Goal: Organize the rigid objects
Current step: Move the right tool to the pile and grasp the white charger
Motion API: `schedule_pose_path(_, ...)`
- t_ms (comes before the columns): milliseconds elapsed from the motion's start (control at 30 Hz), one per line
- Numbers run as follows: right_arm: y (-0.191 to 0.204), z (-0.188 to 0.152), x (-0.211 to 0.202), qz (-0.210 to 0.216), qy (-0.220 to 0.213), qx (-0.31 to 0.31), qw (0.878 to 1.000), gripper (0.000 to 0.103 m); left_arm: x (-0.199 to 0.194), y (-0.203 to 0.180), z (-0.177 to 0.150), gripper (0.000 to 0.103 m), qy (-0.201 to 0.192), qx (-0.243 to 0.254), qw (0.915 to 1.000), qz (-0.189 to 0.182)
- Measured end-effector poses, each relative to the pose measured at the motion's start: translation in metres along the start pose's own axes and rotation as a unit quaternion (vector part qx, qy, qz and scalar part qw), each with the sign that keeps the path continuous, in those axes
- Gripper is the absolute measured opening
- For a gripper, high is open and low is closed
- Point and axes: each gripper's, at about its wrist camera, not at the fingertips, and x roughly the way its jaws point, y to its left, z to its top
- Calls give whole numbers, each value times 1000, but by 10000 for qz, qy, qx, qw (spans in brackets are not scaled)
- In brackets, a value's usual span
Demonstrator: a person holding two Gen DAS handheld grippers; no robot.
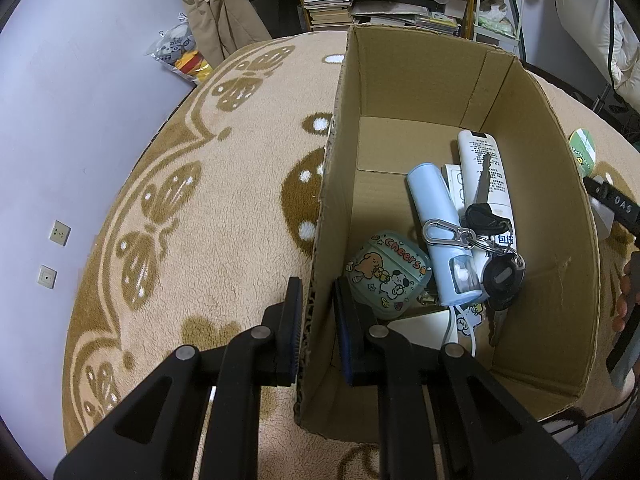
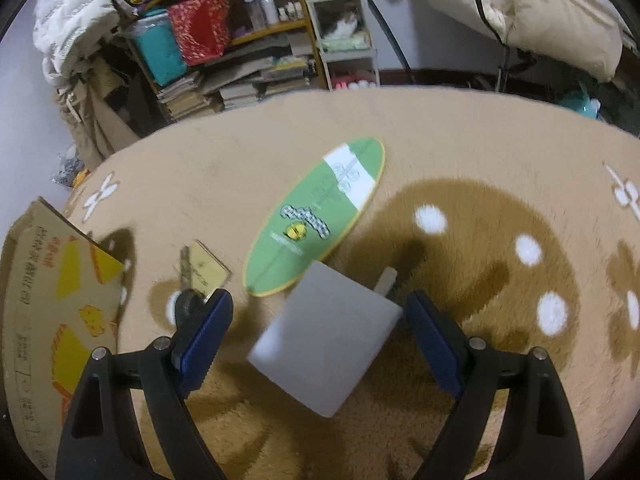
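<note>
In the left wrist view an open cardboard box (image 1: pixel 532 152) stands on the beige rug. My left gripper (image 1: pixel 318 292) is shut on the box's left wall, one finger outside and one inside. The box holds a white remote (image 1: pixel 486 164), a pale blue bottle (image 1: pixel 438 224), a bunch of keys (image 1: pixel 490 236) and a cartoon earbud case (image 1: pixel 386 272). In the right wrist view my right gripper (image 2: pixel 320 314) is open, its blue pads either side of a white charger block (image 2: pixel 326 340) lying on the rug, with gaps on both sides.
A green oval card (image 2: pixel 320 212) lies just beyond the charger. A key on a tan tag (image 2: pixel 200 270) rests by the left finger, next to the box's printed outer wall (image 2: pixel 48 300). Shelves with books and bags (image 2: pixel 208 48) stand past the rug's far edge.
</note>
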Motion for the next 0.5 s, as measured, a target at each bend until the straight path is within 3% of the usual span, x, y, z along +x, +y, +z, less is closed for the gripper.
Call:
schedule_pose_path(300, 11, -5, 9, -596, 82, -397, 9974, 91, 0, 0, 0, 16, -1, 2, 10000, 2)
schedule_pose_path(500, 10, -7, 6, -675, 125, -306, 9972, 85, 1, 1, 0, 16, -4, 1, 10000, 35)
